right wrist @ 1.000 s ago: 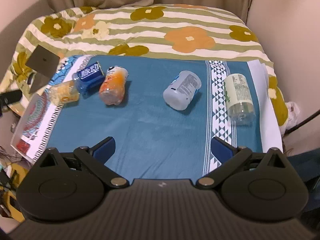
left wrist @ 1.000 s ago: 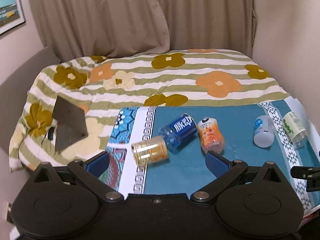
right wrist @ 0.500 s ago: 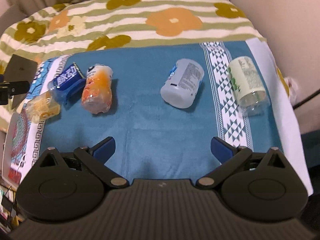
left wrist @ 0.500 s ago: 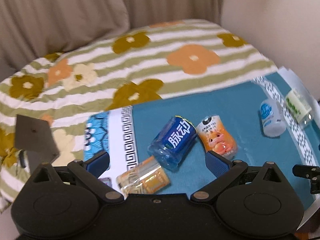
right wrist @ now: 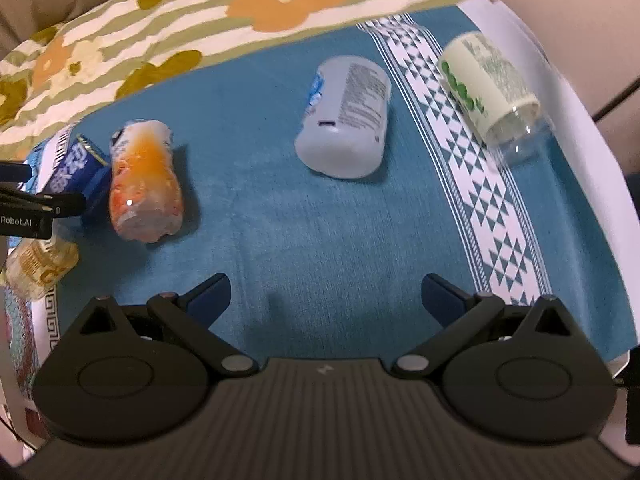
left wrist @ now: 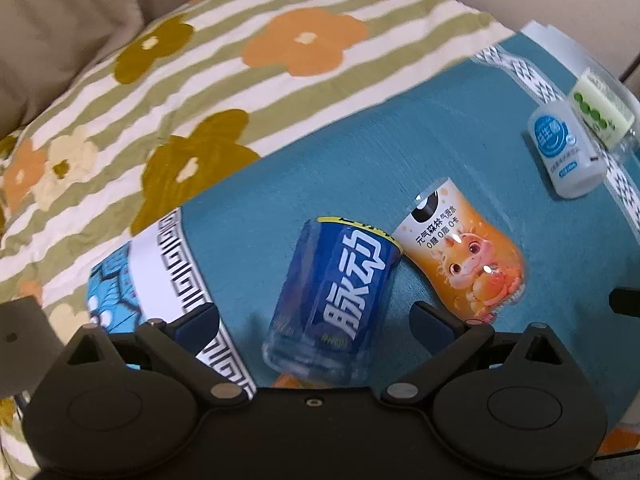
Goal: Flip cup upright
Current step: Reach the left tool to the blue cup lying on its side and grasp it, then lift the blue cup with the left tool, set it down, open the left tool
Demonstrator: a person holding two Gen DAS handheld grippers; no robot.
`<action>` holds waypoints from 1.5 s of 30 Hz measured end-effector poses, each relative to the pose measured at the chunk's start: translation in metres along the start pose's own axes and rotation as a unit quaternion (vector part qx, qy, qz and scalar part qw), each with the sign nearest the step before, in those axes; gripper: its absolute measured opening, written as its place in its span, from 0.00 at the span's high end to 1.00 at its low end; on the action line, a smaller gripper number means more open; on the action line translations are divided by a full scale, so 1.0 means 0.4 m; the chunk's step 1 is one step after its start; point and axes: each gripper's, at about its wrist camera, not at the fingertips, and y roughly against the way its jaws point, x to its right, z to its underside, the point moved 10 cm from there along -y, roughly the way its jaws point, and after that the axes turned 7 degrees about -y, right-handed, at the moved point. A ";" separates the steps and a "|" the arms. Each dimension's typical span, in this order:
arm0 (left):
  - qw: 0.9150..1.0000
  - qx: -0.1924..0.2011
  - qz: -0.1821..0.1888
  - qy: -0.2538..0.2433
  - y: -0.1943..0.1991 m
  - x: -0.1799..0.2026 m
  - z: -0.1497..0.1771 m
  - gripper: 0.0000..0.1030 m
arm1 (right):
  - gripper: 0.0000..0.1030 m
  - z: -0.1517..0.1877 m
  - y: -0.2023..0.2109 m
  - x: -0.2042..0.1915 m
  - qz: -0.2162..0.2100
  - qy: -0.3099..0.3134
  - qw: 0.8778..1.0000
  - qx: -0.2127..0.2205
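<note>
Nothing is upright yet: the blue-labelled clear plastic cup (left wrist: 340, 296) lies on its side at lower centre between the wide-open, empty left gripper (left wrist: 316, 320), and the right gripper (right wrist: 326, 294) gapes empty too.

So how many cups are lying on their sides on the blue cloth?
5, all lying down: yellow cup far left, blue cup beside it, orange cup next, white cup in the middle, green cup far right.
</note>
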 end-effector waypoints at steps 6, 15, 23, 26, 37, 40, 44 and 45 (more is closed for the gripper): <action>0.999 -0.014 0.024 -0.016 -0.048 0.015 -0.005 0.10 | 0.00 0.005 -0.028 0.005 0.011 -0.021 1.000 -0.011; 1.000 -0.017 0.022 -0.008 -0.065 0.009 -0.002 0.29 | 0.00 0.006 -0.044 0.001 0.009 -0.025 0.999 -0.019; 1.000 0.009 0.008 0.022 0.000 0.004 -0.022 0.29 | 0.00 -0.005 -0.021 0.005 -0.004 -0.015 1.000 -0.011; 0.999 0.021 0.000 0.041 0.042 0.008 -0.028 0.29 | 0.00 -0.014 0.000 0.011 -0.012 -0.011 1.000 -0.004; 0.990 0.056 -0.015 0.129 0.194 0.105 -0.002 0.29 | 0.00 -0.032 0.091 0.080 -0.038 0.033 0.998 0.023; 0.985 0.060 -0.014 0.159 0.221 0.162 0.021 0.29 | 0.00 -0.028 0.112 0.108 -0.049 0.047 0.997 0.027; 0.978 0.059 -0.012 0.201 0.238 0.235 0.048 0.29 | 0.00 -0.022 0.135 0.146 -0.061 0.071 0.995 0.032; 0.975 0.057 -0.012 0.212 0.238 0.255 0.056 0.29 | 0.00 -0.020 0.138 0.155 -0.063 0.079 0.994 0.033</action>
